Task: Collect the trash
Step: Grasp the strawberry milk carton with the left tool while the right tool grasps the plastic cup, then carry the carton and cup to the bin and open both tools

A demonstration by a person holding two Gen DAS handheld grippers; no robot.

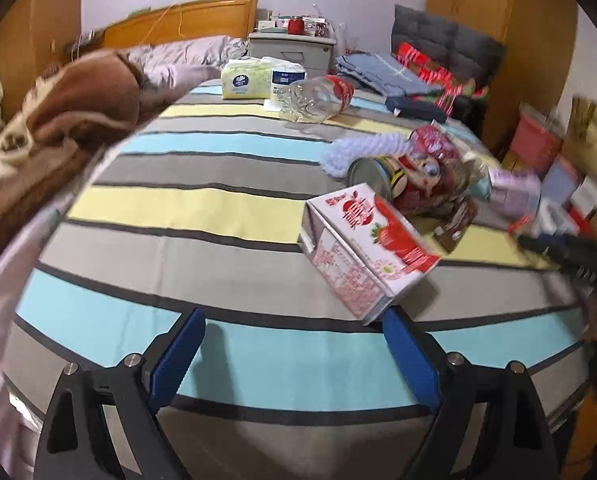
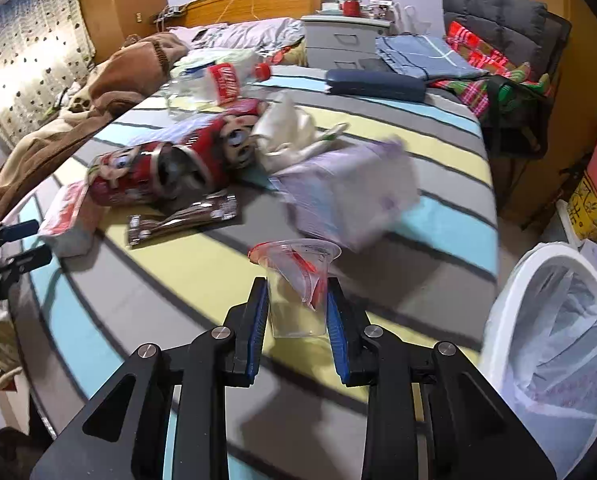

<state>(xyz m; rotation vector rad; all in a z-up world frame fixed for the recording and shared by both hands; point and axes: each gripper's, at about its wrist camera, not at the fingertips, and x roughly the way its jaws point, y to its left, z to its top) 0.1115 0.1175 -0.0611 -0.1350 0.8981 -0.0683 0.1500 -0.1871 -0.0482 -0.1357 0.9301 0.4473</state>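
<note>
Right gripper (image 2: 296, 312): pinched on a clear plastic cup (image 2: 296, 300) with a torn red-edged lid, standing on the striped bedsheet (image 2: 202, 268).
Left gripper (image 1: 294, 356): fingers spread wide, nothing held; a red-and-white strawberry milk carton (image 1: 362, 248) is seen just beyond its right finger.
Bin: white mesh basket (image 2: 554, 320) beside the bed, lined, apparently almost empty.
Left to collect: red snack can (image 2: 150, 172), brown wrapper (image 2: 182, 218), clear bottle (image 1: 318, 98), purple pack (image 2: 350, 196).
Progress: judged early.
</note>
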